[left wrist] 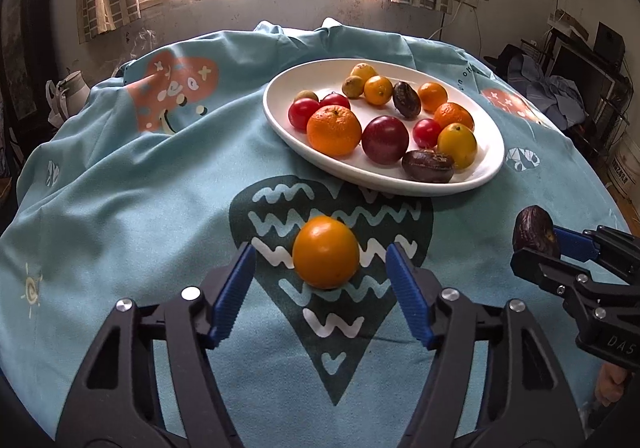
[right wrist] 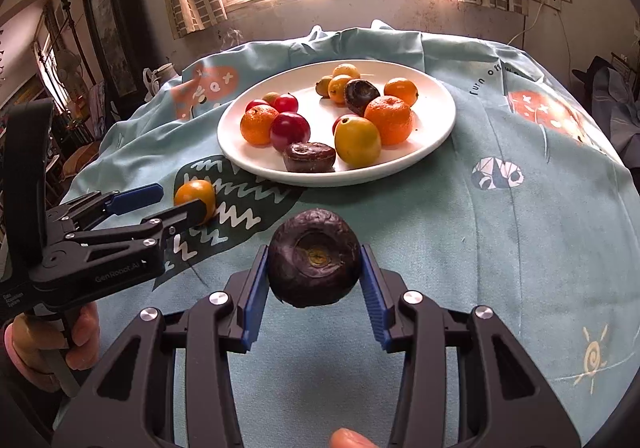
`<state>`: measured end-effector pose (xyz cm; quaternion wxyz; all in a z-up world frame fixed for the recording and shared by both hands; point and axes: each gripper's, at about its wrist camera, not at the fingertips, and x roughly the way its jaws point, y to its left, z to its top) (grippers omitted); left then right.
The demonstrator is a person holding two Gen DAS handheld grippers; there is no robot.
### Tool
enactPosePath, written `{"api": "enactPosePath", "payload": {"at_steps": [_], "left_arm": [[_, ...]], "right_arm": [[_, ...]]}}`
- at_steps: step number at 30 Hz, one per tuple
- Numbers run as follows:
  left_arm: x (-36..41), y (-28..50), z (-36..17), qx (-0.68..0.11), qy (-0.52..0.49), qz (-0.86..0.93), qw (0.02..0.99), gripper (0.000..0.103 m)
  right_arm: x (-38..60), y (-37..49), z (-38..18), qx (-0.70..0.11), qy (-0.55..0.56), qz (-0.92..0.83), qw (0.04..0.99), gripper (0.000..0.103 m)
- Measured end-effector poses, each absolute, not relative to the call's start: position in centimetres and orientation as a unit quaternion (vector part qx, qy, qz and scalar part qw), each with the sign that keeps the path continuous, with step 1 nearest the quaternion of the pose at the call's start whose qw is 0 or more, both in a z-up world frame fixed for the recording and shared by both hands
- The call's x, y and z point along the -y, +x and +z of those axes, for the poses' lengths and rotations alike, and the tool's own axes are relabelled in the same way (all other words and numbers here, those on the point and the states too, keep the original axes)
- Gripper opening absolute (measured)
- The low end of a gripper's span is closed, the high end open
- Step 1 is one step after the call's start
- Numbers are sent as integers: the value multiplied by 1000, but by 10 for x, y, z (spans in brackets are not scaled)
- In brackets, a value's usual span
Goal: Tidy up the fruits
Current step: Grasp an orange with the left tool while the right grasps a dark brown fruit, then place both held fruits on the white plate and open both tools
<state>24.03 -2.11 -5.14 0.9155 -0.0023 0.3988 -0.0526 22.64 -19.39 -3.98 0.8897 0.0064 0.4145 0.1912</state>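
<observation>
Right gripper (right wrist: 314, 280) of mine pinches a dark wrinkled fruit (right wrist: 314, 263), seemingly lifted; left gripper (left wrist: 320, 272) spread around an orange fruit (left wrist: 326, 252) near the plate (left wrist: 490, 164).

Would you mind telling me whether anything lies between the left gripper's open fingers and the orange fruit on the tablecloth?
Nothing visible does. The orange fruit sits alone on the tablecloth, between the left gripper's open fingers, neither touching it.

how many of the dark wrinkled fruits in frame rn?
3. Two on the white plate: one at the near rim, one farther back. Third clamped in the right gripper. None seem hidden.
</observation>
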Motion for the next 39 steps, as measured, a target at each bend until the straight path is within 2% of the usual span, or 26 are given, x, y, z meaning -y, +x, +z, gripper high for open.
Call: {"api": "enactPosePath", "payload": {"at_steps": [6,10,27,33,39], "left_arm": [[26,246,-59,-411,7,-48,910,55],[29,248,-64,-420,12,-47,906,42],[22,238,-61,-420,-11,-48,906,38],[17,225,-23,-386,-29,-82,918,38],[17,265,23,-362,-36,-97,926,38]], "right_arm": [[196,227,-41,-417,10,187,889,44],[196,227,-41,-418,7,186,889,44],[194,226,-41,-418,-2,183,890,44],[190,221,-28,-404,11,205,891,44],[190,251,3,-365,8,196,910,44]]}}
